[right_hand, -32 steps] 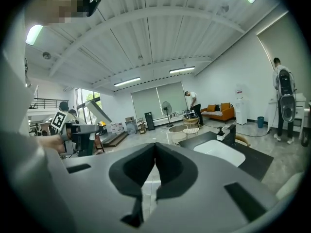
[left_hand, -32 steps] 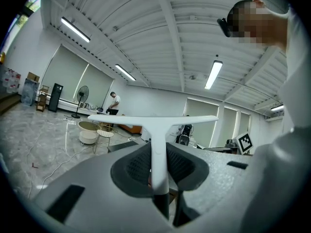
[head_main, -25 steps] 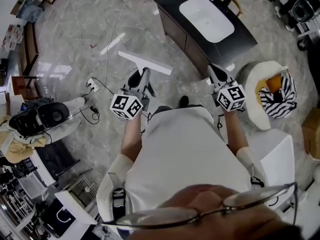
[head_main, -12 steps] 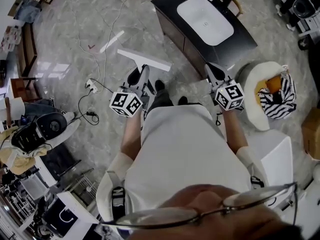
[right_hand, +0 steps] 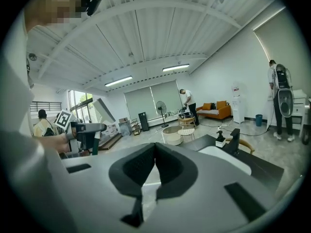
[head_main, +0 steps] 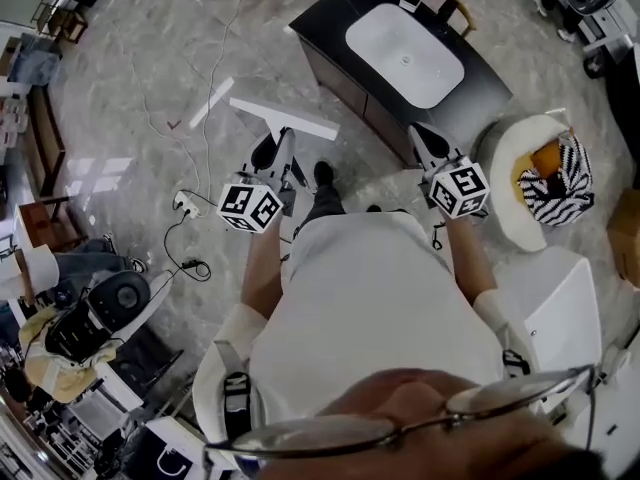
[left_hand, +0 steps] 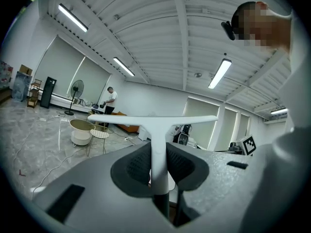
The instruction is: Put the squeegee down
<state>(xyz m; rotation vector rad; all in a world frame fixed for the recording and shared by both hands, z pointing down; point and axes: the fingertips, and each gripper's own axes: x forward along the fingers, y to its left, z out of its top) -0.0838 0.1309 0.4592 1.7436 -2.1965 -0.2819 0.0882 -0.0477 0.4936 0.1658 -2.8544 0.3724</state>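
A white T-shaped squeegee [head_main: 285, 118] is held out above the marble floor, its handle clamped in my left gripper [head_main: 283, 155]. In the left gripper view the squeegee [left_hand: 154, 123] stands upright between the dark pads [left_hand: 133, 166], its blade level across the top. My right gripper [head_main: 422, 140] is shut with nothing in it, close to the corner of the dark cabinet [head_main: 335, 13]. Seen in the right gripper view, the right gripper [right_hand: 155, 161] has its pads touching at the tips.
The dark cabinet carries a white sink [head_main: 405, 43] with a black tap [right_hand: 235, 139]. A white chair [head_main: 505, 163] with a striped bag [head_main: 555, 183] stands at the right. A power strip [head_main: 186, 204] and cables lie on the floor at the left. Other people stand further off.
The person has stepped forward, so the floor cables and the machine at the left have slid down the head view. Both grippers travelled along, the squeegee still in the left one.
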